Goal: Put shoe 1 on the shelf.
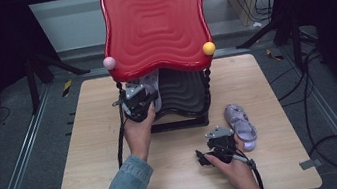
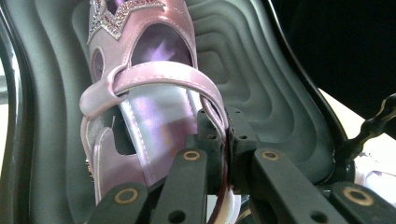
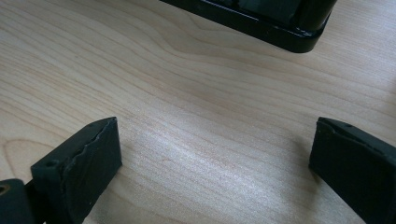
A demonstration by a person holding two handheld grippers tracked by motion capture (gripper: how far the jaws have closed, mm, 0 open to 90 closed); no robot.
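Note:
A two-tier stand has a red wavy top tray (image 1: 154, 20) and a dark wavy lower tray (image 1: 185, 92). My left gripper (image 1: 137, 98) reaches under the red tray, shut on the side edge of a lilac sandal (image 2: 140, 102) with a glittery star front; the sandal lies over the dark lower tray (image 2: 261, 84). Its twin, a second lilac sandal (image 1: 240, 123), lies on the wooden table to the right of the stand. My right gripper (image 1: 205, 155) hovers low over the table just left of that sandal, its jaws wide apart above bare wood (image 3: 210, 140).
The stand's black base (image 3: 261, 21) lies a short way beyond my right gripper. A pink ball (image 1: 109, 63) and a yellow ball (image 1: 208, 48) cap the red tray's front corners. Twisted black posts (image 1: 206, 76) hold the tiers. Cables trail on the floor at right.

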